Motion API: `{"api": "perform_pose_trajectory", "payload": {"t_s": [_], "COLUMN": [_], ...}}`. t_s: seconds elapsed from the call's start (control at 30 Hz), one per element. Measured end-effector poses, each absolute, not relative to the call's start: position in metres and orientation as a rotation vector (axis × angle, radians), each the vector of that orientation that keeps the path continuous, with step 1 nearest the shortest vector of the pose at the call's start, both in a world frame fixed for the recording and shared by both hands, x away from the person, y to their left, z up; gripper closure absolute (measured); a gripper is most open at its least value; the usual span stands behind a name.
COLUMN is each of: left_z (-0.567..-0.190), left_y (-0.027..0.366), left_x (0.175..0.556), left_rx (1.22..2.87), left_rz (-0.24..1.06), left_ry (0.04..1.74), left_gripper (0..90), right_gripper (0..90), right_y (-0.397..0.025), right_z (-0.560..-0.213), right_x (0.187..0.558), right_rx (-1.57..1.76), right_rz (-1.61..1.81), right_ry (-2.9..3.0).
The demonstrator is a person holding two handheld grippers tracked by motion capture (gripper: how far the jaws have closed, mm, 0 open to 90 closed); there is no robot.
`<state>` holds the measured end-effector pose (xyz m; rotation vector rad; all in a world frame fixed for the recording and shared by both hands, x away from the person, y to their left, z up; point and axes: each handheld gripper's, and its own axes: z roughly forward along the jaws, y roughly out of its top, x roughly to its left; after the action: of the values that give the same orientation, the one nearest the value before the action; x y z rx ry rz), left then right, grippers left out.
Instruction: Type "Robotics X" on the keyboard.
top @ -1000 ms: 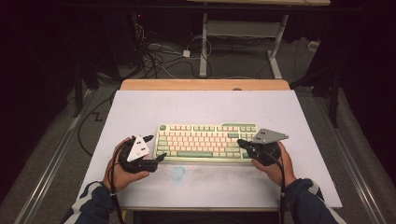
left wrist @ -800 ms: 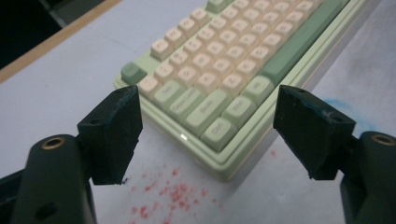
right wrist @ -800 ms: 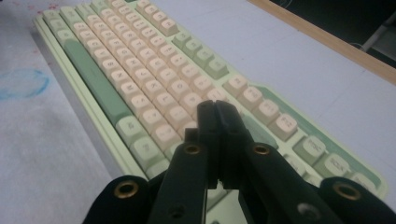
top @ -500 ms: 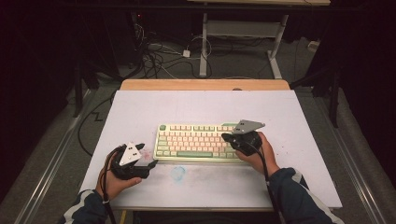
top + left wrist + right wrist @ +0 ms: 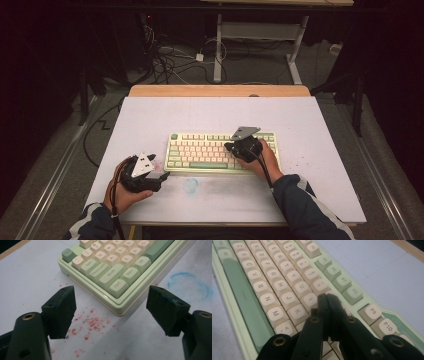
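The right gripper [image 5: 327, 300], jaws pressed together, hovers over the keyboard [image 5: 200, 150], likely about to press a key. The left gripper [image 5: 111, 307] waits spread near the bench's front-left corner.

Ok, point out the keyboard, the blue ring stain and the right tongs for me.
keyboard [image 5: 200, 152]: high view, on its pale keys.
blue ring stain [image 5: 188, 284]: left gripper view, middle of the ring.
right tongs [image 5: 327, 298]: right gripper view, at the closed tips above the keys.
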<state>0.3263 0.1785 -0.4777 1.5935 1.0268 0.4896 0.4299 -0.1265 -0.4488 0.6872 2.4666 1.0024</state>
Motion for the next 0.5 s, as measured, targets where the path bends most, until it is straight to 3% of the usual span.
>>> {"api": "perform_pose_trajectory", "payload": {"t_s": [0.5], "left_z": [-0.4806], "left_y": [0.1759], "left_x": [0.3254], "left_rx": [1.631], "left_rz": [0.483], "left_ry": [1.022], "left_gripper": [23.0], "right_gripper": [90.0], "right_y": [-0.1233], "right_z": [-0.4515], "right_x": [0.4292], "right_rx": [0.695], "right_rz": [0.987], "right_ry": [2.490]}}
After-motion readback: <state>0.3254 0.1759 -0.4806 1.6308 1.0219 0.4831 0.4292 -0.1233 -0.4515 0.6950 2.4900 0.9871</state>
